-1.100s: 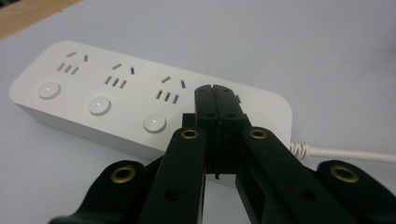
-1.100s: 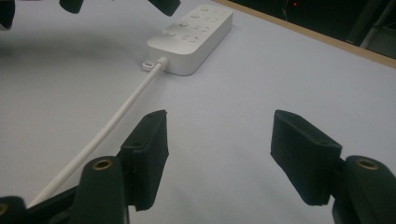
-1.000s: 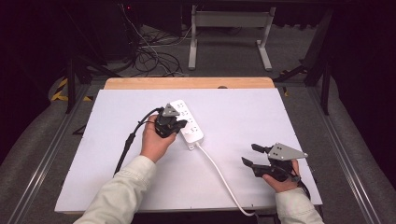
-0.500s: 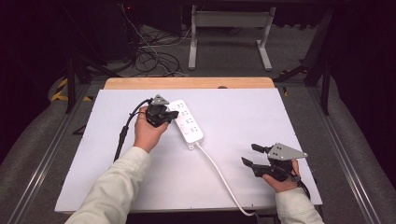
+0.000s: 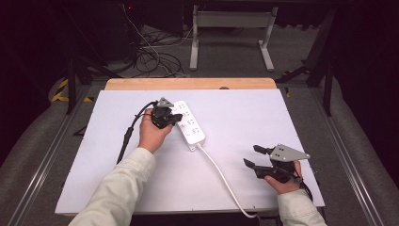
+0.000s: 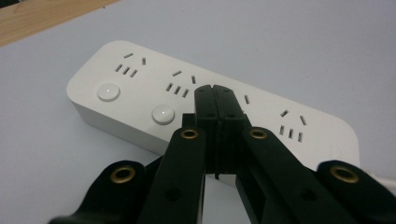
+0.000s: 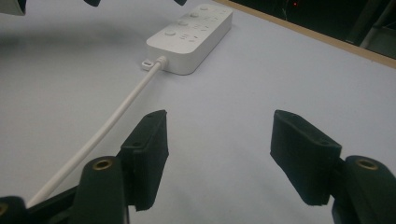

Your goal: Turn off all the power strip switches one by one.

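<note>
A white power strip (image 5: 189,126) lies slanted on the white table, with its white cable (image 5: 221,176) running to the near edge. My left gripper (image 5: 172,116) hovers over the strip's left side, jaws shut with nothing between them. In the left gripper view the closed tips (image 6: 215,89) sit just above the power strip (image 6: 266,116), beside two round buttons (image 6: 163,113) and between socket groups; I cannot tell if they touch it. My right gripper (image 5: 251,155) rests near the table's front right, open and empty. From the right gripper view (image 7: 219,135) the strip (image 7: 191,32) and cable (image 7: 121,107) lie ahead.
The left gripper's black cable (image 5: 127,136) trails over the table's left part. A wooden strip (image 5: 188,84) edges the far side of the table. Beyond it are metal frame legs (image 5: 193,47) and tangled cables (image 5: 150,56) on the floor.
The left gripper has shifted a little to the left and farther along the power strip, staying shut. The right gripper has not moved.
</note>
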